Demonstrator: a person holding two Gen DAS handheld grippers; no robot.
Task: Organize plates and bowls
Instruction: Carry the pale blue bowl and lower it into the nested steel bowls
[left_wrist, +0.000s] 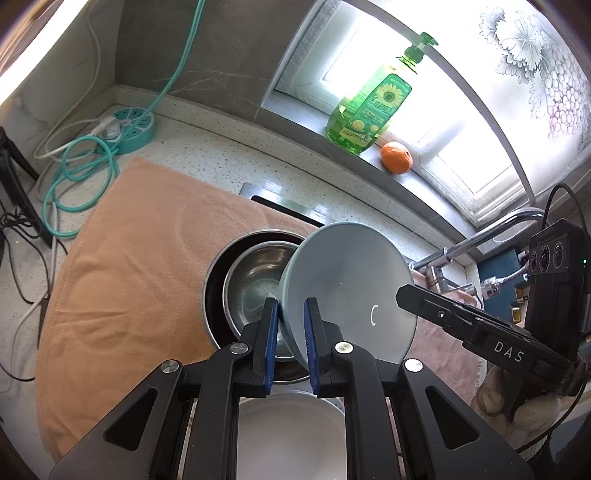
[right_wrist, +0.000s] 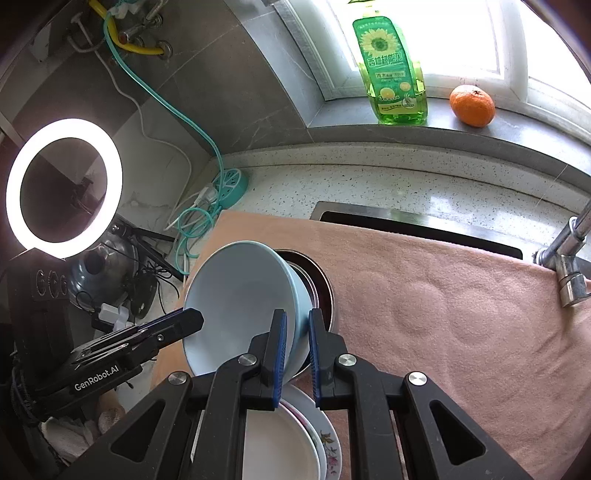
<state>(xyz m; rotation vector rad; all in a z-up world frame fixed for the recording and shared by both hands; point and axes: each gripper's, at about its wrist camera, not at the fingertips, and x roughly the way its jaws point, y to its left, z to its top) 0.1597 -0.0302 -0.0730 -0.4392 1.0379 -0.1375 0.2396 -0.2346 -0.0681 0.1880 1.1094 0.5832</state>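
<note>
Both grippers are clamped on the same light blue bowl (left_wrist: 347, 291) — the left gripper (left_wrist: 291, 343) pinches one side of the rim, the right gripper (right_wrist: 297, 354) the opposite side, each with the wall of the bowl caught between its blue pads (left_wrist: 309, 347), jaws nearly closed on the thin ceramic. Two-handed hold probably because the bowl is wide and slick; a single pinch on the rim would let it swing. Bowl is in the air, tilted on edge, just above and partly in front of the nested steel bowls (left_wrist: 255, 280) that sit on the orange towel (left_wrist: 140, 251) spread over the counter (left_wrist: 207, 147) and sink edge. Likely headed onto that nest, bowls with bowls — a judgement, not seen. Towel is probably there to cushion and keep dishes from sliding. Below the grippers, a white plate (right_wrist: 273, 443) sits on top of a floral-rimmed plate (right_wrist: 330, 446), so plates are already grouped apart. Soap bottle (right_wrist: 395, 74) and orange (right_wrist: 472, 105) are on the window ledge, well clear. Faucet (right_wrist: 569, 266) stands at the right, near the towel's edge.
</note>
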